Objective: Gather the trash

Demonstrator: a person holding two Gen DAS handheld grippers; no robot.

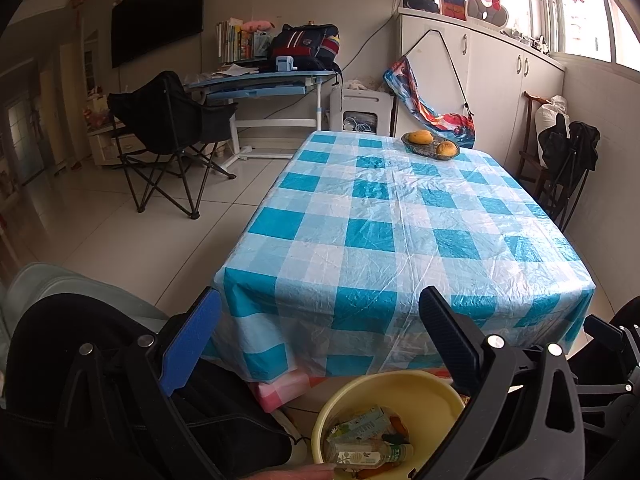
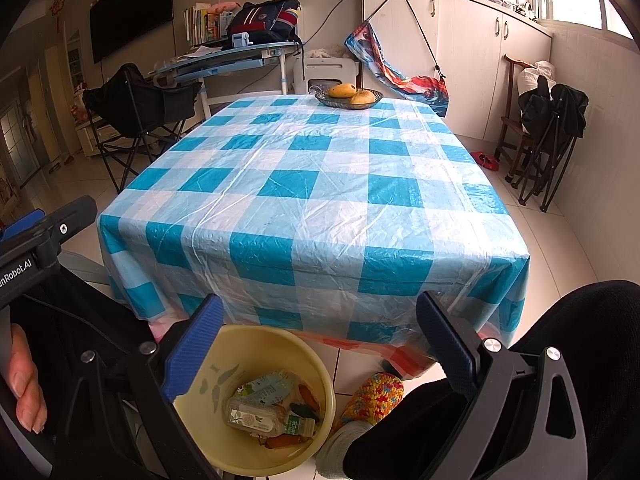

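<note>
A yellow plastic bin [image 2: 256, 346] [image 1: 404, 382] stands on the floor at the table's near edge. Inside lie a clear plastic bottle [image 2: 256, 418] [image 1: 360, 456], a green-and-white carton [image 2: 264, 388] [image 1: 360, 428] and orange scraps. My right gripper [image 2: 320, 316] is open with nothing between its fingers, held above the bin's right side. My left gripper [image 1: 320, 312] is open too and holds nothing, up over the bin and facing the table. The left gripper's body [image 2: 44, 240] shows at the left of the right wrist view.
The table [image 2: 320, 184] wears a blue-and-white checked plastic cloth, with a dish of mangoes [image 2: 349, 96] at its far end. A person's dark-clothed legs [image 2: 500, 392], a crocheted slipper [image 2: 372, 396] and a hand [image 2: 24, 384] are near the bin. Folding chairs [image 1: 168, 136] stand around.
</note>
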